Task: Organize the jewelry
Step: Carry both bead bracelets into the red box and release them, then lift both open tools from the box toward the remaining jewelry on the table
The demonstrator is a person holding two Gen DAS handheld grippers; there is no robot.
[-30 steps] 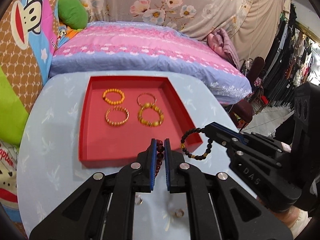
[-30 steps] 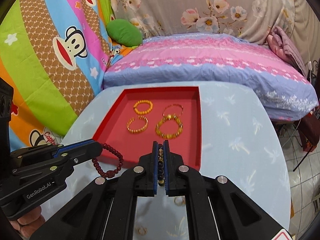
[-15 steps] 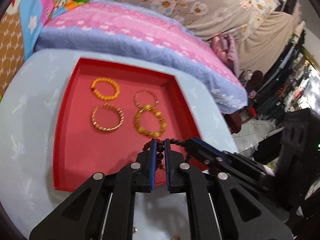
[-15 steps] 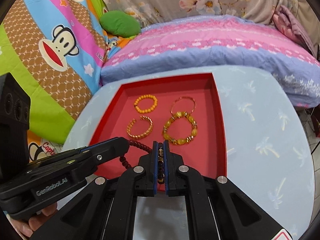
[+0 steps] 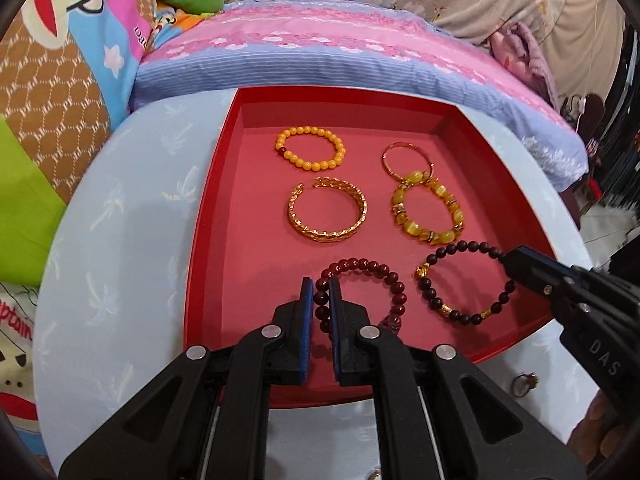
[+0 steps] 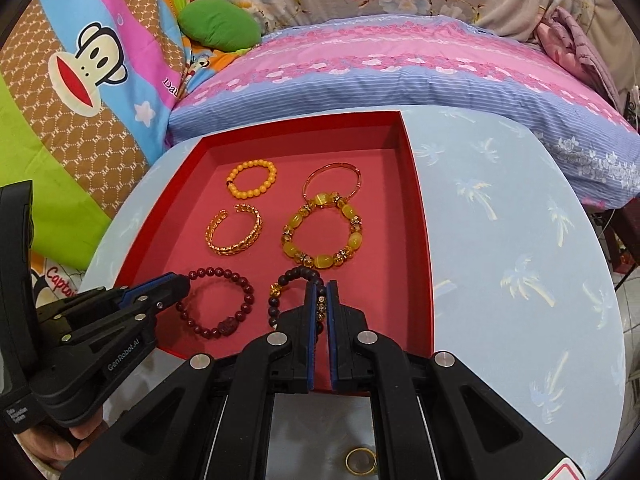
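— Counting six bracelets in one red tray [image 5: 208, 216]; four yellow or gold at the far end.
— Holding the other two near the front: left gripper [image 5: 321, 292] pinched on the red bead bracelet [image 5: 384, 276]; right gripper [image 6: 321, 292] pinched on the dark bead bracelet [image 6: 290, 278]; both lying on the tray floor.
— Spotting two gold rings [image 6: 361, 462] on the blue table [image 6: 520, 280].

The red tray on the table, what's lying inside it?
Inside the red tray: six bracelets. Small yellow beads, thin gold bangle, gold cuff, chunky yellow beads, dark red beads in the left gripper, black beads in the right gripper. The grippers hide the tray's near edge.
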